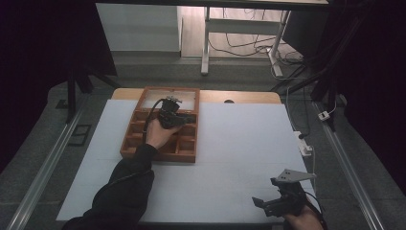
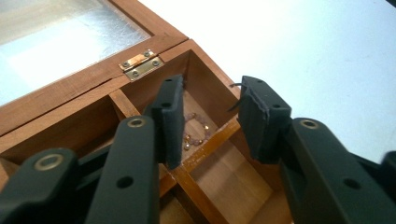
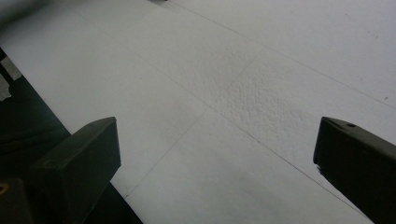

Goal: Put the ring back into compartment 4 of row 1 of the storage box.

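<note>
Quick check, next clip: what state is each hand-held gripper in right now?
Left hand-held gripper: open, holding nothing, jaws over the corner compartment of the wooden box with a beaded bracelet inside.
Right hand-held gripper: open, empty, above the white table.

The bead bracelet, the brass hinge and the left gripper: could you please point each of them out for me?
bead bracelet (image 2: 198, 133), left gripper view, beads between the jaws.
brass hinge (image 2: 141, 65), left gripper view, hinge plate.
left gripper (image 2: 211, 122), left gripper view, midway between fingertips.

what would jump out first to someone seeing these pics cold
The open wooden box with its many small compartments, at the far left of the white table, draws the eye. The left gripper hangs over its corner compartment, jaws apart above a beaded bracelet. The right gripper waits open near the table's front right edge.
</note>
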`<action>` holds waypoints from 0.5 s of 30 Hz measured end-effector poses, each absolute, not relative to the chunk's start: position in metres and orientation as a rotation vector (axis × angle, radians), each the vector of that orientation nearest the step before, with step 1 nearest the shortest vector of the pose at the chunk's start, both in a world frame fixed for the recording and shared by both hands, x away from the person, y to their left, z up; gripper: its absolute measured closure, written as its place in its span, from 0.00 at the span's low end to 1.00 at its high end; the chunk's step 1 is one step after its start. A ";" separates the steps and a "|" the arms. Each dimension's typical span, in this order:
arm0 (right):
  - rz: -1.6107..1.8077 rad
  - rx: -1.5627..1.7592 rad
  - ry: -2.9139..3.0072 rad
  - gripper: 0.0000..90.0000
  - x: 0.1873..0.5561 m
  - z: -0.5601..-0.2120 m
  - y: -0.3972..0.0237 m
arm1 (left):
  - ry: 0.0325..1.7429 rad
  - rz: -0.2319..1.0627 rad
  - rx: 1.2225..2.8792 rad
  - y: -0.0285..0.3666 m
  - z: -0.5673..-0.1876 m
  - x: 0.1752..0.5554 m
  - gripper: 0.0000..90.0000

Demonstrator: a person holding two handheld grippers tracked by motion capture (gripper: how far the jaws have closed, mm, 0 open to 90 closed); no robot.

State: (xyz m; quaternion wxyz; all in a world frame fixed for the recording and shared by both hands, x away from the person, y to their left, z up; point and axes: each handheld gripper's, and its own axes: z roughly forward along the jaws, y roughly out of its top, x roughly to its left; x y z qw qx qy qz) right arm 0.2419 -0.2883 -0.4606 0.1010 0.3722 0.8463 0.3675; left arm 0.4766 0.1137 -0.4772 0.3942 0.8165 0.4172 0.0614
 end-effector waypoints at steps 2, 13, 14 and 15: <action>1.085 1.100 2.501 0.00 0.242 -0.461 -0.288 | 1.040 0.165 2.072 0.115 -0.475 0.474 0.64; 1.078 1.103 2.500 0.00 0.242 -0.461 -0.288 | 0.973 0.181 2.078 0.119 -0.464 0.460 0.46; 1.078 1.103 2.500 0.01 0.242 -0.461 -0.288 | 0.967 0.181 2.081 0.119 -0.463 0.458 0.44; 1.078 1.103 2.500 0.00 0.242 -0.461 -0.288 | 0.962 0.175 2.082 0.120 -0.463 0.457 0.43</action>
